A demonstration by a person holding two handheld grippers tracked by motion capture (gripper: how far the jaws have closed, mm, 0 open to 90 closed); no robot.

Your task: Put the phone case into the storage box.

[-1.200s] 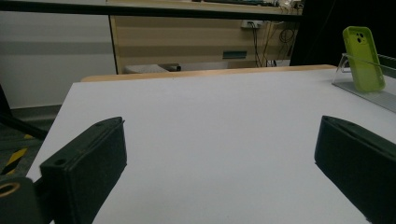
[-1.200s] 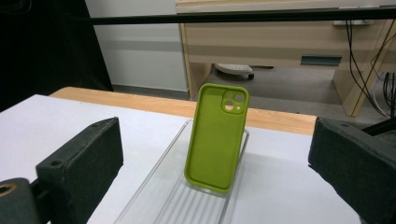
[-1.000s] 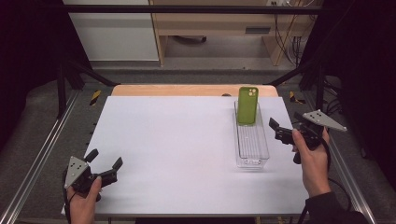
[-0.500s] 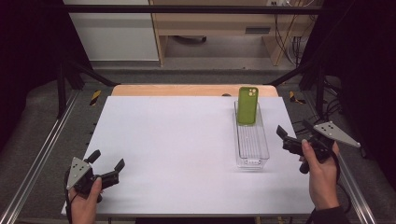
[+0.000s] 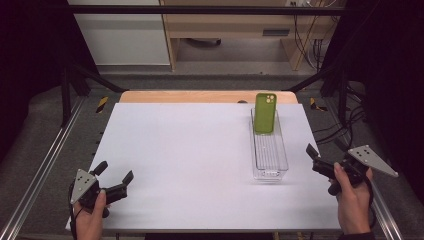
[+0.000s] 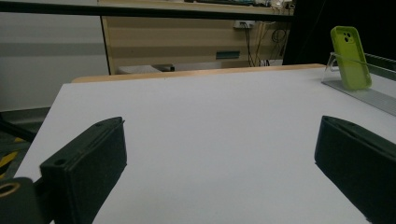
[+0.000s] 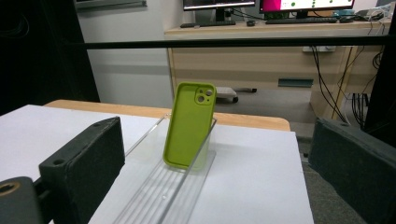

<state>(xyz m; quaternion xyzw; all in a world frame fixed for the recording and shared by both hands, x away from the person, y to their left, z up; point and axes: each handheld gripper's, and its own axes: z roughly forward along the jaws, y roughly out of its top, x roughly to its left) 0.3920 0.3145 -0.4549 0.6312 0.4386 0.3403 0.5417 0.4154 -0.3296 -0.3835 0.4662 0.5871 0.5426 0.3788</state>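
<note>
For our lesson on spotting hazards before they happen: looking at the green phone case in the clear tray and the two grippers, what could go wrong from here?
1. The green phone case stands tilted against the far end of the clear tray; a nudge could probably topple it.
2. The tray looks light and sits near the table's right edge; the open right gripper beside it might push it sideways.
3. The case looks smooth, so it might slip between the fingers.
</note>
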